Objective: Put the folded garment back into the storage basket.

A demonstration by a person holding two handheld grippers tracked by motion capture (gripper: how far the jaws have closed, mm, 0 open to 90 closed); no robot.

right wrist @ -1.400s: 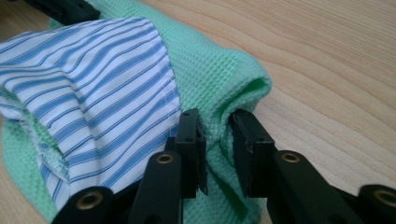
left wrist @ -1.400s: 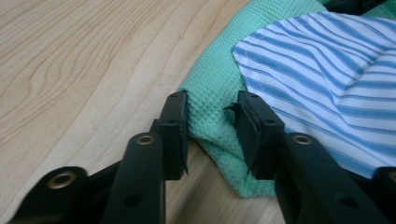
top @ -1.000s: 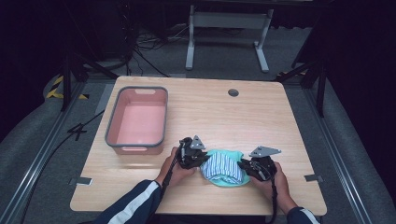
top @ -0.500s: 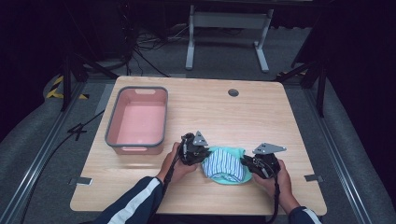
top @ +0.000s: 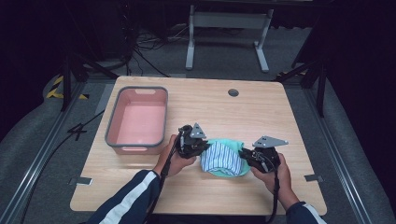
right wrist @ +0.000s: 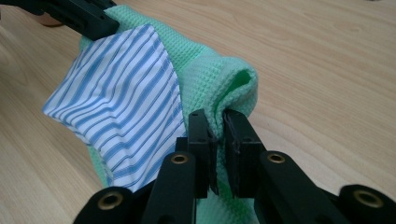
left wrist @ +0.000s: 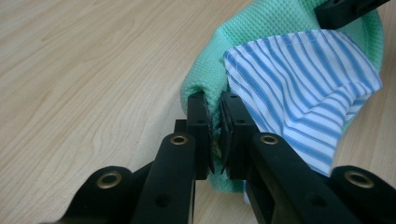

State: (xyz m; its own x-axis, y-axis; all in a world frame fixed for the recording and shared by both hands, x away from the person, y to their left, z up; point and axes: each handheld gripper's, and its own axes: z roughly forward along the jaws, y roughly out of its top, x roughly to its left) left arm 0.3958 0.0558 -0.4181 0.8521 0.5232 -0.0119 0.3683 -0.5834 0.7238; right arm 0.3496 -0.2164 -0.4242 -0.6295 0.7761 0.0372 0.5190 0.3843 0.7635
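In the high view a green cloth (top: 224,156) with a blue-striped panel (top: 222,157) on top lies on the worktop (top: 261,112), in the lower middle of the frame, between the two grippers. The left gripper (top: 198,147) sits at the cloth's left edge, the right gripper (top: 246,156) at its right edge, each held in a hand that comes in from the bottom of the frame. A pink bin (top: 138,119) with a grey rim stands on the worktop to the left of centre, just beside the left gripper and apart from the cloth.

In the left gripper view the left gripper (left wrist: 215,130) has its jaws nearly closed, with a fold of the cloth (left wrist: 261,28) pinched in the narrow gap between them. The fold rises from the jaw tips toward the upper right of the frame, and the striped panel (left wrist: 303,88) lies to the right of the jaws, touching the right one. The tip of the other gripper shows at the top right corner, at the cloth's far edge.

In the right gripper view the right gripper (right wrist: 218,128) also has its jaws almost shut on a rolled edge of the cloth (right wrist: 219,74), which bulges just above the jaw tips at the centre of the frame. The striped panel (right wrist: 121,88) spreads to the left of the jaws, and the other gripper grips the cloth at the upper left.
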